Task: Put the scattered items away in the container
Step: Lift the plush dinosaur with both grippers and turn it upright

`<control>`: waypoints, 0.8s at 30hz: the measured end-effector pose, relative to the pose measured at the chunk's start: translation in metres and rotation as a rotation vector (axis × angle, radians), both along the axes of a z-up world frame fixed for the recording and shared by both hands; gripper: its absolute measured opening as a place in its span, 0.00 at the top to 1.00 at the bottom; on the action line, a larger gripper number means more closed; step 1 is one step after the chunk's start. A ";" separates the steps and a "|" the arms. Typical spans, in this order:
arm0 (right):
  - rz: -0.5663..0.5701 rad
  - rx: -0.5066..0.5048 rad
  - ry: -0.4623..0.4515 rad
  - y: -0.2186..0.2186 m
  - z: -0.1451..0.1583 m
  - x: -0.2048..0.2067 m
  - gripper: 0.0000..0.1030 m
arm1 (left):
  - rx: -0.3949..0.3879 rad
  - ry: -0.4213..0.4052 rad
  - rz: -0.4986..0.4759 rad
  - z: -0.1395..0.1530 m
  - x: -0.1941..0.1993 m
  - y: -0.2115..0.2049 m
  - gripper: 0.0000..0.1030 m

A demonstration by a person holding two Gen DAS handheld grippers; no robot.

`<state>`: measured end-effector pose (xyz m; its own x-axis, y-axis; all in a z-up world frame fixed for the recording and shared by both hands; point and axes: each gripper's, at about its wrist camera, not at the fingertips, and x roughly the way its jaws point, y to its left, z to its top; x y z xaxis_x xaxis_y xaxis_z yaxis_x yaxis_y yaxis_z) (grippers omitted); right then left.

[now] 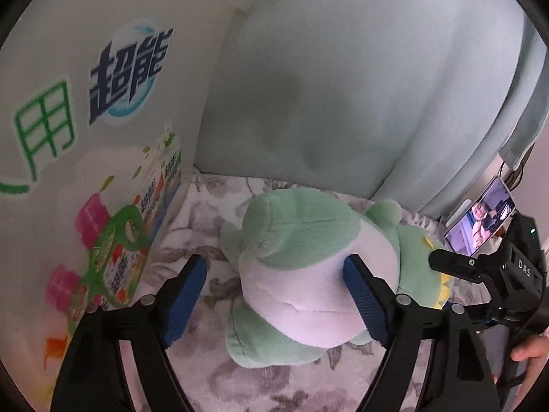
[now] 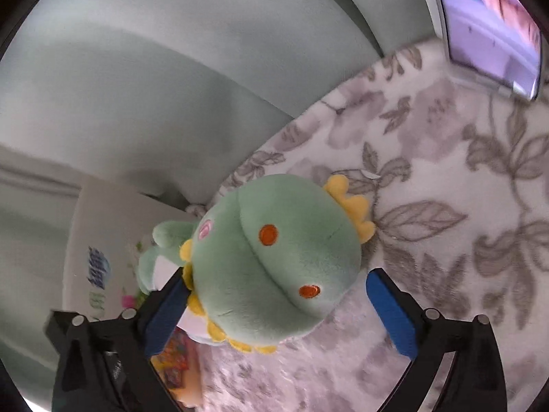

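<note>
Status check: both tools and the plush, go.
Left tool open, straddling green dinosaur plush at its belly. Right tool open around its head. Plush on floral blanket, printed cardboard box alongside. Nothing blocking.

Left gripper (image 1: 274, 295) jaws spread around plush dinosaur (image 1: 302, 267) beside box (image 1: 85, 137).

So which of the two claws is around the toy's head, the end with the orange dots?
The right claw: its view shows the plush dinosaur head with orange dots. The left claw straddles the white belly.
</note>
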<state>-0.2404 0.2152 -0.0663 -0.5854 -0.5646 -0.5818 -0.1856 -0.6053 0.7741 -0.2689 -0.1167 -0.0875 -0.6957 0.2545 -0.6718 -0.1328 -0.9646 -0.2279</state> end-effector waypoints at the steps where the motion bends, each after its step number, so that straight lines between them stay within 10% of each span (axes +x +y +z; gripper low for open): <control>1: -0.010 -0.014 0.002 0.000 -0.002 -0.001 0.01 | 0.014 -0.001 -0.003 -0.002 -0.002 -0.001 0.16; 11: -0.009 -0.030 0.040 -0.005 -0.001 -0.001 0.13 | 0.104 0.005 -0.075 -0.006 0.003 0.004 0.16; 24: 0.025 0.013 0.122 0.014 0.032 0.033 0.20 | 0.014 0.053 -0.160 0.015 0.039 0.044 0.16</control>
